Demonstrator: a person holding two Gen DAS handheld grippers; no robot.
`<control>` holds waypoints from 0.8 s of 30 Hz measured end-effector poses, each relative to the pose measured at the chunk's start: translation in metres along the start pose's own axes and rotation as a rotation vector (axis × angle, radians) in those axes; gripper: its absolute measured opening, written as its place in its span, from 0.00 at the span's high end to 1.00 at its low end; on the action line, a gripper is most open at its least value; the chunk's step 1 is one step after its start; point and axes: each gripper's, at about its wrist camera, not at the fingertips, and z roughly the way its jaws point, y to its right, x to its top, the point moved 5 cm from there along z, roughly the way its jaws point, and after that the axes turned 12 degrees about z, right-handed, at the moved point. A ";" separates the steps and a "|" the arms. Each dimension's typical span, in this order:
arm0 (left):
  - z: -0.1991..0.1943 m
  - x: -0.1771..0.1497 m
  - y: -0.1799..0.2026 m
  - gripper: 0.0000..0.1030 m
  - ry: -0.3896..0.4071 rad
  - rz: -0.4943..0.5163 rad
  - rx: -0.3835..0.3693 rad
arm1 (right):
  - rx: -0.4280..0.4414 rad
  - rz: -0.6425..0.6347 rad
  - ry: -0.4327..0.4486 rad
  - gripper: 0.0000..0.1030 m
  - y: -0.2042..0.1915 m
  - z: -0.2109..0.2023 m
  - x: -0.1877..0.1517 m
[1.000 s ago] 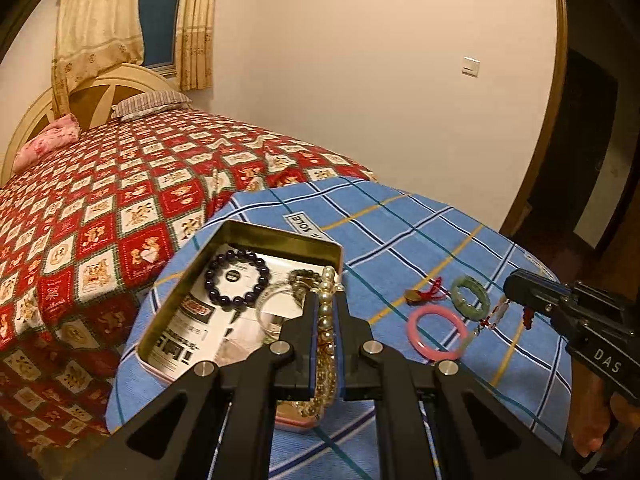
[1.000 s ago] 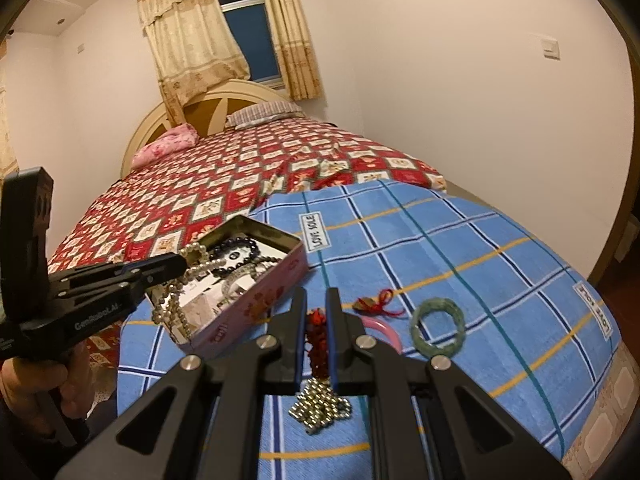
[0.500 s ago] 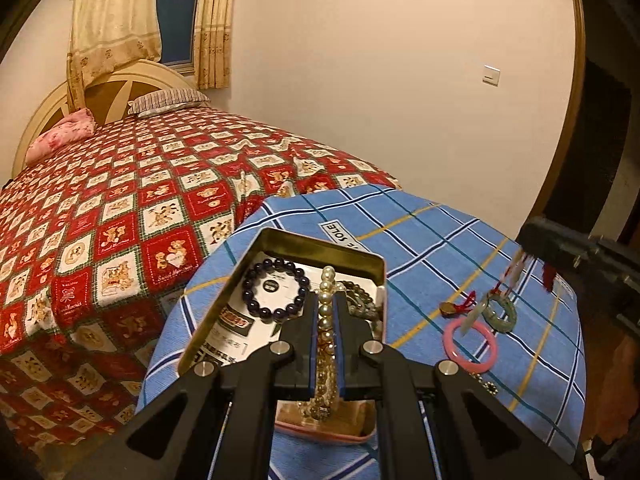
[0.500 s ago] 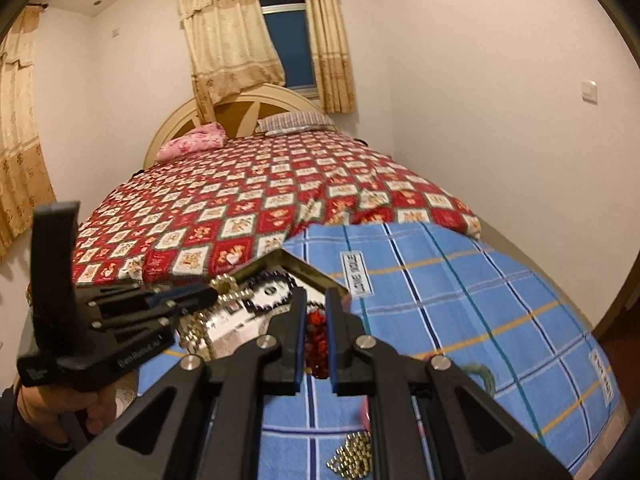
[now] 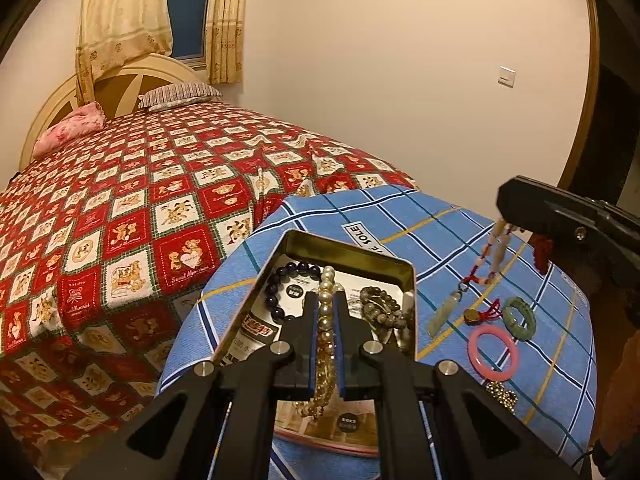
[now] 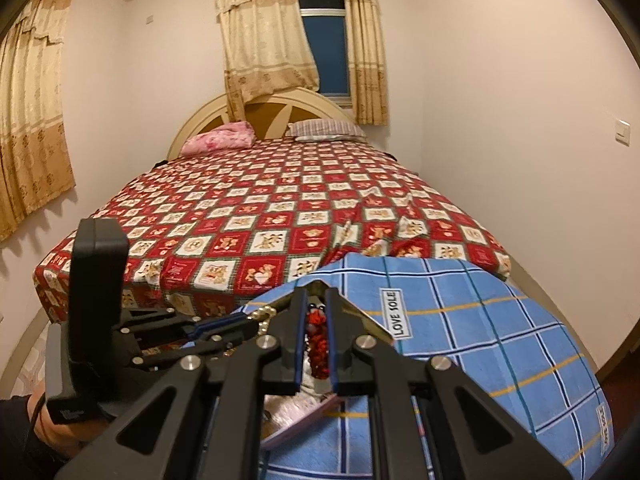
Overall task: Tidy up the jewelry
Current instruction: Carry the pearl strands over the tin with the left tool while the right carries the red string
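An open metal tin [image 5: 352, 246] sits on a blue checked cloth [image 5: 440, 224]; it holds a dark bead bracelet [image 5: 280, 284] and a grey bead bracelet [image 5: 380, 308]. My left gripper [image 5: 327, 304] is shut on a pearl necklace [image 5: 325, 344] that hangs over the tin. My right gripper [image 6: 317, 320] is shut on a red-beaded pendant necklace [image 6: 318, 340]; in the left wrist view it [image 5: 490, 256] dangles to the right of the tin, its pale pendant [image 5: 442, 312] near the cloth. A pink bangle [image 5: 494, 352], a green bangle [image 5: 519, 317], a red-cord charm [image 5: 482, 314] and a gold bead pile [image 5: 502, 394] lie on the cloth.
A bed with a red patchwork cover [image 5: 140, 200] lies behind and left of the cloth-covered table. A wall [image 5: 400, 80] and a dark doorway [image 5: 612, 140] are to the right. The table's rounded edge [image 6: 592, 380] falls away on the right.
My right gripper has lifted the pendant necklace higher and moved it left toward the tin. My left gripper still holds the pearls over the tin, now slightly higher and further back.
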 end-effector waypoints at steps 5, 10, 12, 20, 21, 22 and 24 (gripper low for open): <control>0.007 -0.001 -0.003 0.95 -0.011 0.005 0.005 | 0.010 -0.013 -0.010 0.89 -0.006 0.015 0.000; 0.017 -0.003 -0.009 0.94 -0.027 -0.003 0.013 | 0.017 -0.016 -0.039 0.89 -0.008 0.032 -0.006; 0.022 -0.004 -0.011 0.94 -0.034 -0.002 0.016 | 0.017 -0.018 -0.051 0.89 -0.009 0.038 -0.010; 0.035 -0.008 -0.016 0.94 -0.054 0.005 0.026 | 0.012 0.005 -0.108 0.89 -0.003 0.063 -0.030; 0.037 -0.008 -0.017 0.94 -0.057 0.006 0.026 | 0.012 0.008 -0.113 0.89 -0.002 0.064 -0.031; 0.038 -0.008 -0.017 0.94 -0.059 0.007 0.026 | 0.011 0.010 -0.119 0.89 -0.002 0.066 -0.034; 0.040 -0.008 -0.017 0.94 -0.062 0.008 0.027 | 0.009 0.012 -0.125 0.89 -0.001 0.068 -0.036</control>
